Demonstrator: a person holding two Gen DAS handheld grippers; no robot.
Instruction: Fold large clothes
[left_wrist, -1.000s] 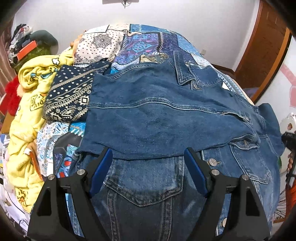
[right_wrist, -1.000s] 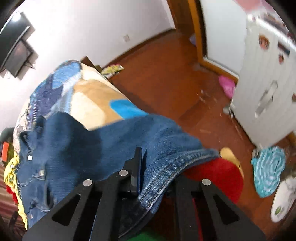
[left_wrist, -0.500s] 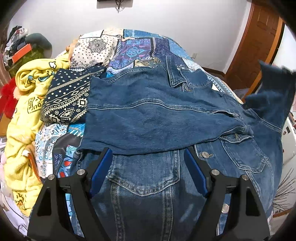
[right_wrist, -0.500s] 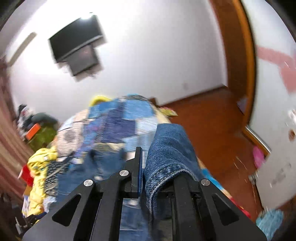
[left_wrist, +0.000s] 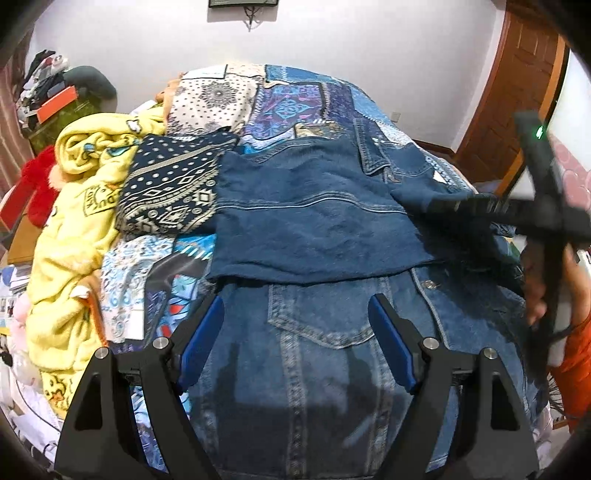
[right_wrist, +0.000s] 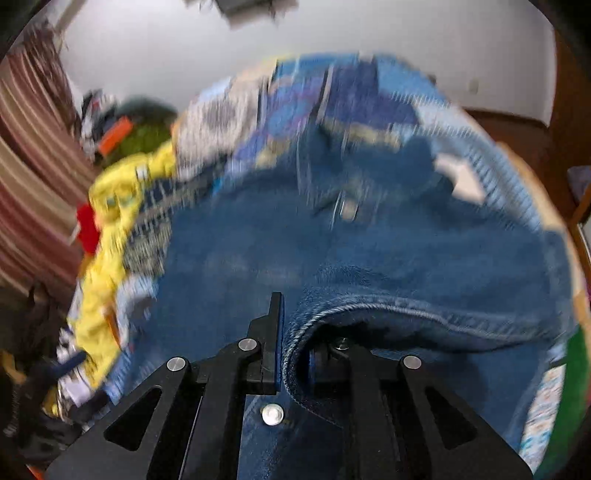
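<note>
Denim jacket (left_wrist: 314, 218) on bed: my right claw (right_wrist: 293, 354) clenches its blurred sleeve hem; my left claw (left_wrist: 295, 339) released, holding nothing.

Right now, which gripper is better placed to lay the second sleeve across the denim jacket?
Right. The right gripper is shut on the sleeve, over the denim jacket. The left gripper is open and holds nothing.
</note>
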